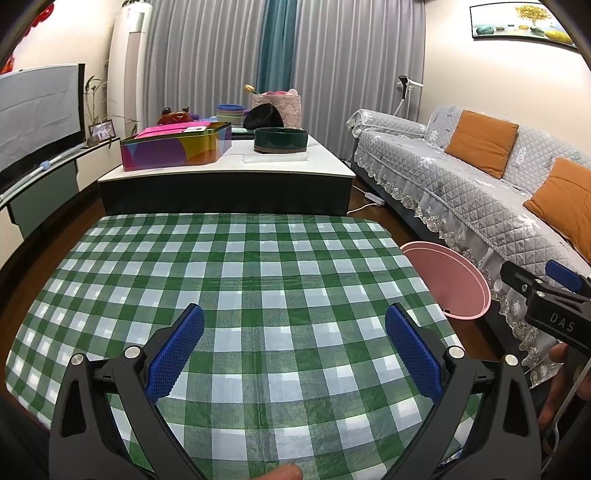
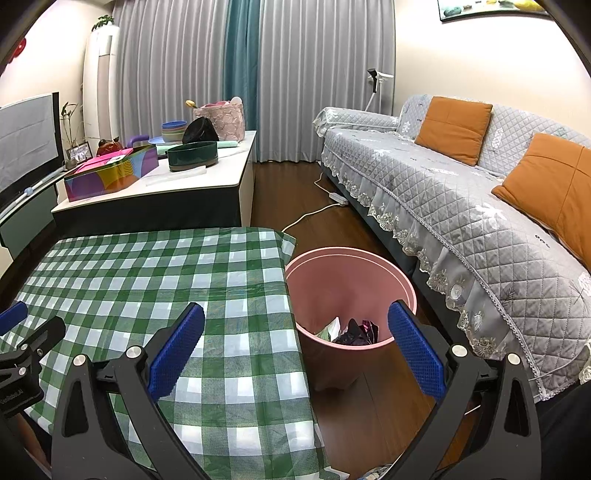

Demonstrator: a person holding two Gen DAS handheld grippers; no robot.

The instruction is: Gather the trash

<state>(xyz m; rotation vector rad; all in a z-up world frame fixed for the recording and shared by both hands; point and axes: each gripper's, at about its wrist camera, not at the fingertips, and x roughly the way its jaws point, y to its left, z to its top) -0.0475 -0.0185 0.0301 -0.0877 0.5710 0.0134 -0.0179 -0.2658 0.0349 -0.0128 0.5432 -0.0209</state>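
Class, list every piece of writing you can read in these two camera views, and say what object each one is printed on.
"DAS" – white letters on the black body of the right gripper, seen in the left wrist view.
White lettering on the black body of the left gripper, at the right wrist view's left edge – too small and cut off to read.
Colourful tin box, framed picture and pink bin – no readable text.

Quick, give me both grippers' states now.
Left gripper: open, holding nothing, over the green checked tablecloth.
Right gripper: open, holding nothing, by the pink plastic bin.
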